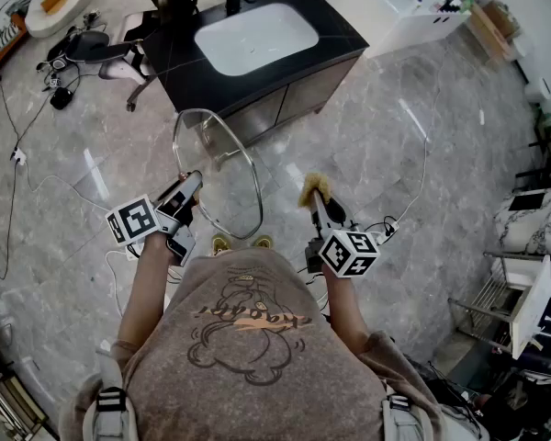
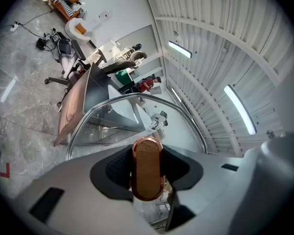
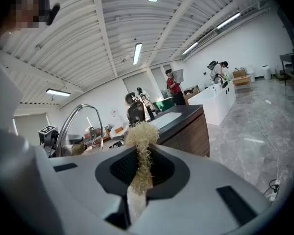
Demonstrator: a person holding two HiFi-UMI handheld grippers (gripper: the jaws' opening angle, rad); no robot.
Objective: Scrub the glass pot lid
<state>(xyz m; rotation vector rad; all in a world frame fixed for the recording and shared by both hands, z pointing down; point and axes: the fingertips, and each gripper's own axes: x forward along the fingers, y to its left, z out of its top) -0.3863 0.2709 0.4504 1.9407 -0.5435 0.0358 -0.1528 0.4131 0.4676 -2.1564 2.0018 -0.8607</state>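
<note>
Scrubbing seems unstarted: left gripper (image 1: 191, 184) clamps the lid (image 1: 219, 168) by its knob (image 2: 147, 166) between its jaws, right gripper (image 1: 318, 206) pinches a scrubber (image 1: 314, 188) clear of the glass.

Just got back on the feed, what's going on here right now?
A person stands facing a sink counter with a tool in each hand. The left claw is shut on the copper knob of the glass pot lid, holding the lid up in the air. The right claw is shut on a straw-coloured fibre scrubber. The scrubber sits beside the lid, not touching it.
</note>
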